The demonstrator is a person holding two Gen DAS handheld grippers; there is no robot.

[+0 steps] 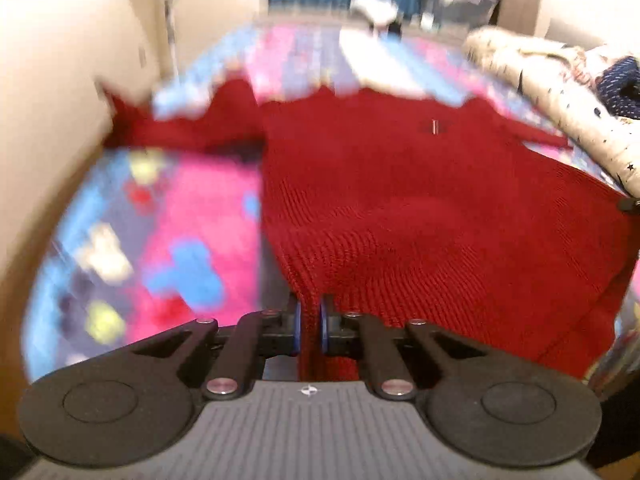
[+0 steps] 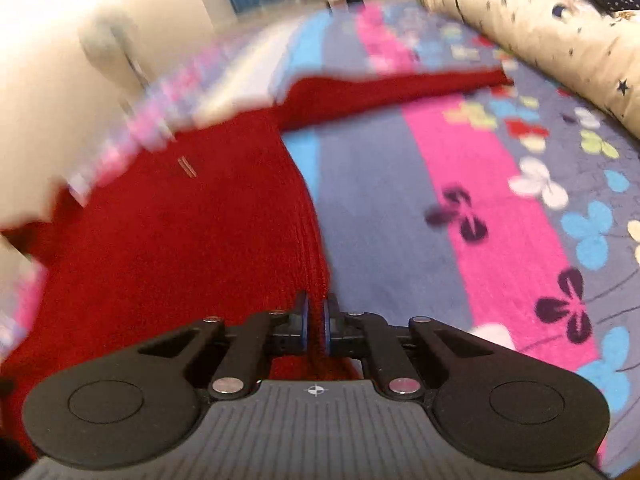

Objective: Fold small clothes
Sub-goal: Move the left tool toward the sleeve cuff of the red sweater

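Left wrist view: my left gripper (image 1: 310,326) clamped tight on near hem, left corner of red knit sweater (image 1: 420,200), which lies spread on flowered bedspread (image 1: 180,220), sleeve trailing far left. Risk I see: thin pinch slips if I pull hard.

Right wrist view: my right gripper (image 2: 316,326) pinched on near right hem corner of sweater (image 2: 180,240); right sleeve stretches far right toward star-print quilt (image 2: 540,32). Uneven lift could skew fold, drag sleeve askew.

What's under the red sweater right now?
The red sweater lies spread on a floral striped blanket, which shows around it on both sides. Whatever lies directly beneath the knit is covered and cannot be seen.
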